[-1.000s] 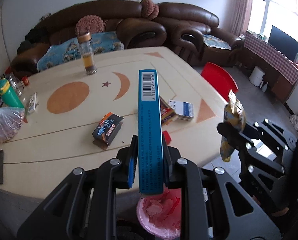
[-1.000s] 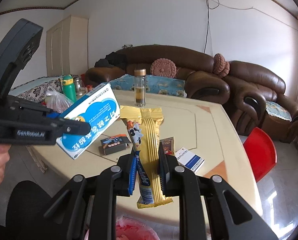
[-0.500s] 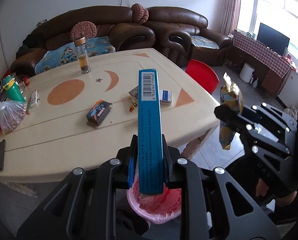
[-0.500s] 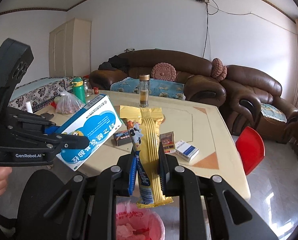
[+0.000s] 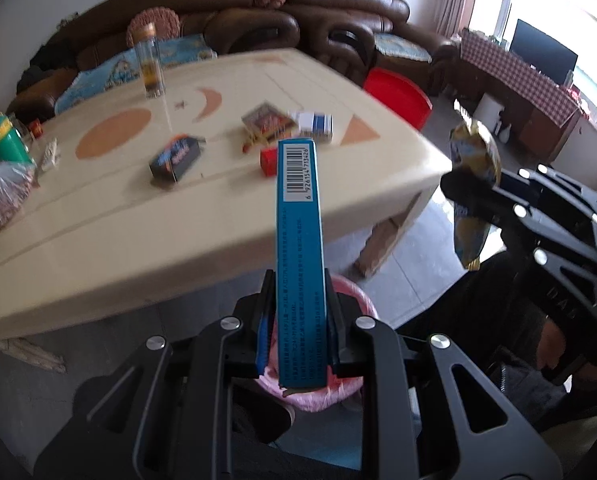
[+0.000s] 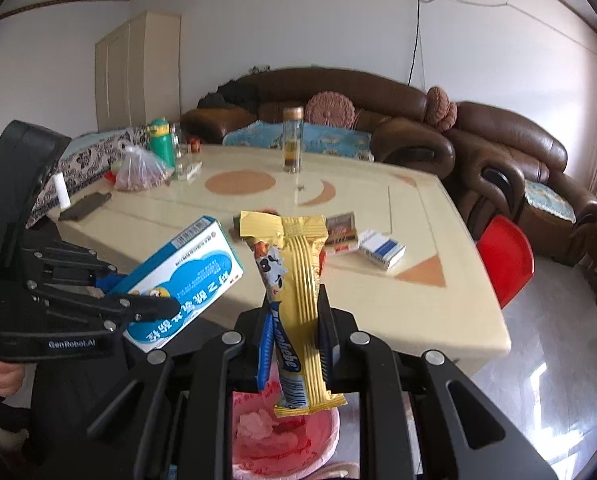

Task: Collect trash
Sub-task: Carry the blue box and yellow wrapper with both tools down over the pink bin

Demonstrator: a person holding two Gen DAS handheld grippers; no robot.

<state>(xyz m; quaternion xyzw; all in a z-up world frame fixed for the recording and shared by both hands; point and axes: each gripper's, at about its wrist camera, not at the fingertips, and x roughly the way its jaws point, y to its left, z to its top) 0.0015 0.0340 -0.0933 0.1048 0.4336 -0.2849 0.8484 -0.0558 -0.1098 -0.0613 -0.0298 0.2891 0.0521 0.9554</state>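
Left hand-held gripper [image 5: 298,332]: clenched on a blue carton [image 5: 300,256], held on edge at lower centre of the left wrist view, above the pink-lined trash bin [image 5: 352,390].
Right hand-held gripper [image 6: 292,340]: clenched on a yellow snack wrapper [image 6: 298,292], standing upright at lower centre of the right wrist view, its lower end hanging over the bin's red-pink liner [image 6: 286,436].
Only in left wrist view: the carton's narrow side with a barcode at the top; the right hand-held gripper at the right edge, the wrapper seen crumpled and side-on; a bench leg and grey floor tiles beyond the near bench edge.
Only in right wrist view: the carton's broad face, white and blue with a cloud shape and Chinese characters, tilted at left of centre; the left tool's body marked "GenRobot.AI"; a cow figure on the wrapper.
Bench [image 5: 146,216]: cream, with orange circle, crescent and triangle inlays; the view is motion-blurred.
Left on the bench: a dark small box [image 5: 174,158], a red-patterned pack [image 6: 341,233], a blue-and-white pack [image 6: 380,249] just beside it, a small red item [image 5: 268,161].
Far bench: a tall glass bottle [image 6: 292,140], a green bottle [image 6: 161,142], a plastic bag [image 6: 140,170] at upper left.
Open room: both tools sit off the bench's near edge, apart from each other, with floor beneath.
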